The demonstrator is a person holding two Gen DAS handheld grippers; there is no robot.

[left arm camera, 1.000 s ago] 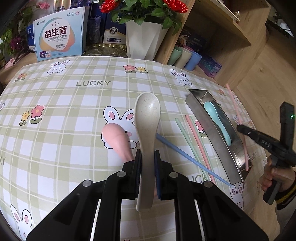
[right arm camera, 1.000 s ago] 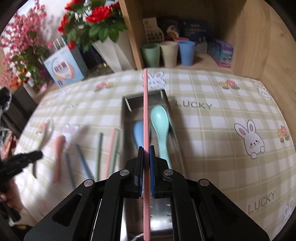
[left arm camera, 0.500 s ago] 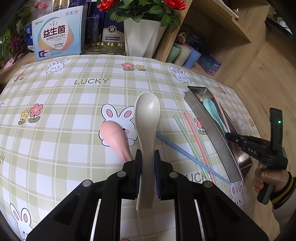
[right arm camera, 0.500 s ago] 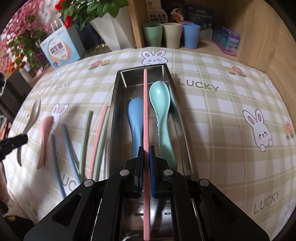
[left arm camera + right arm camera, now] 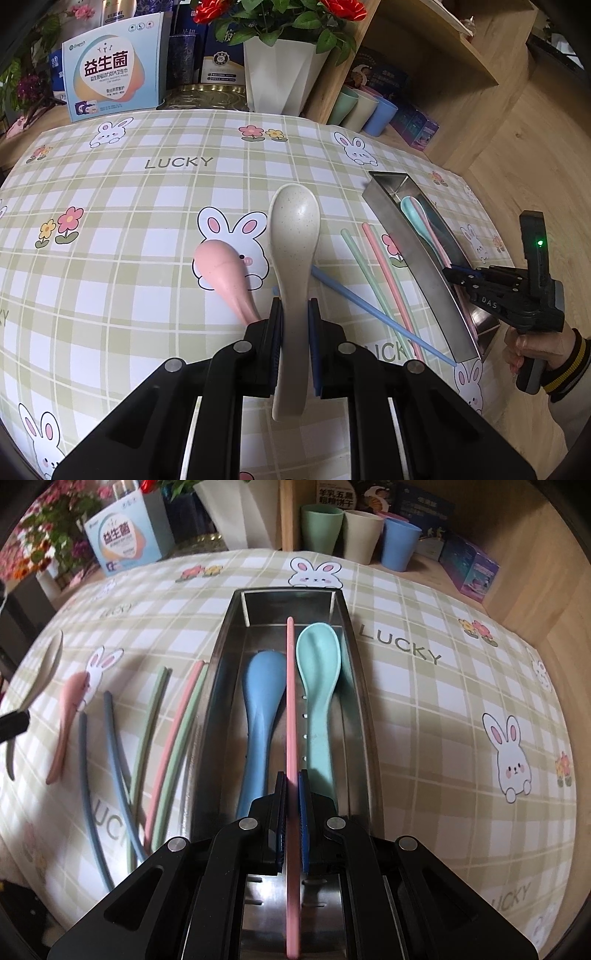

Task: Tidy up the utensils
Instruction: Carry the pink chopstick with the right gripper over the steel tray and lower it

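Note:
My left gripper (image 5: 294, 314) is shut on the handle of a speckled beige spoon (image 5: 293, 236), held above the checked tablecloth. A pink spoon (image 5: 221, 271) lies on the cloth just left of it. My right gripper (image 5: 292, 786) is shut on a pink chopstick (image 5: 290, 686), which hangs low inside the steel tray (image 5: 218, 686) between a blue spoon (image 5: 260, 698) and a teal spoon (image 5: 317, 679). In the left wrist view the right gripper (image 5: 448, 273) sits at the tray's (image 5: 413, 254) near end. Green, pink and blue chopsticks (image 5: 166, 731) lie on the cloth left of the tray.
At the back stand a white flower pot (image 5: 280, 74), a printed box (image 5: 110, 72) and a wooden shelf with three cups (image 5: 360, 535) and small boxes. A hand in a striped cuff (image 5: 543, 350) holds the right gripper beyond the table's right edge.
The right gripper has come down with the pink chopstick into the tray, between the two spoons. The left gripper with the beige spoon has stayed where it was.

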